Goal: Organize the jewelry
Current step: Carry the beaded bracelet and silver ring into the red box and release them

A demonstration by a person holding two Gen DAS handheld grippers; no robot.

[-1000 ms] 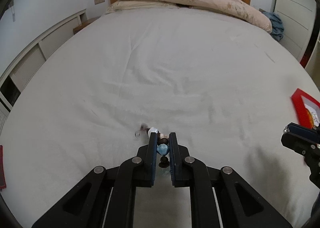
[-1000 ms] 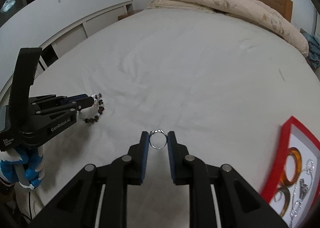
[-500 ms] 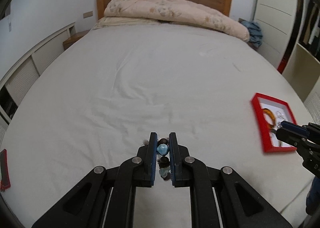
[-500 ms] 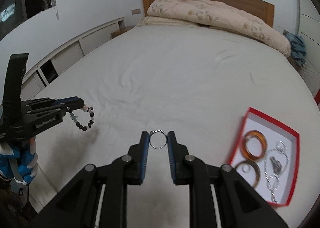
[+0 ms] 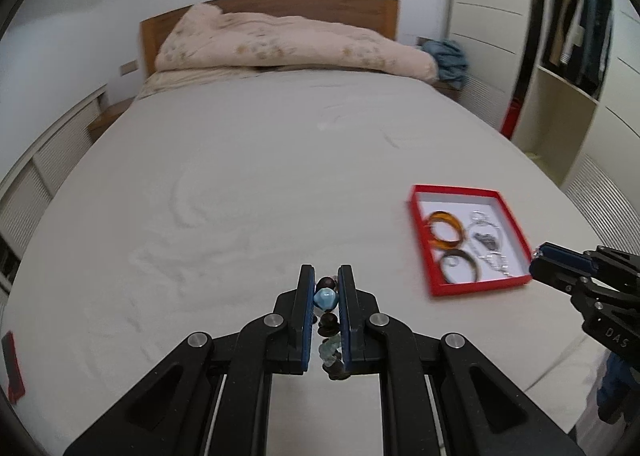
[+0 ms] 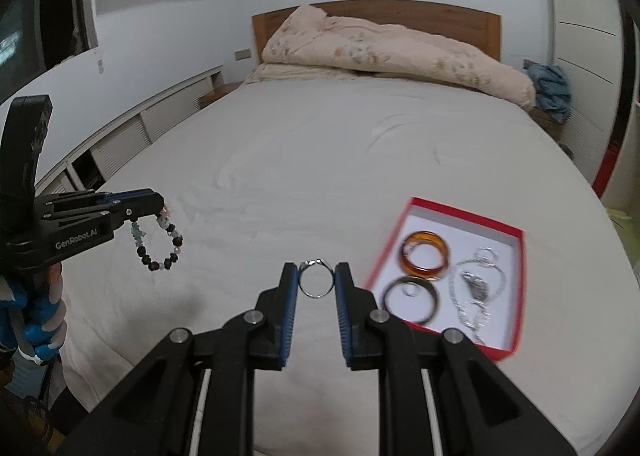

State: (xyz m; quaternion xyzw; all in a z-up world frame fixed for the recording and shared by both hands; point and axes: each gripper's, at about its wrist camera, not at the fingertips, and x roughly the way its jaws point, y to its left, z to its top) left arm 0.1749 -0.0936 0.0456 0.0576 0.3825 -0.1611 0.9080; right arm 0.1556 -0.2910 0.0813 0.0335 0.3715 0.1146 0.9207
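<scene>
Silver ring (image 6: 317,283) sat clamped in the right hand-held gripper (image 6: 317,284), seen only in the right view. The left hand-held gripper (image 5: 325,298) pinched a bead bracelet (image 5: 327,314), its loop of dark and pale beads dangling above the bed (image 6: 320,160). Farther off, a red tray (image 6: 516,288) on the bed held bangles and chain.

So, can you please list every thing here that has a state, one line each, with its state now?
left gripper: shut on the bead bracelet, which hangs above the bed.
right gripper: shut on the silver ring.
red box: open, holding bangles and a chain.
wardrobe: open, clothes showing.
</scene>
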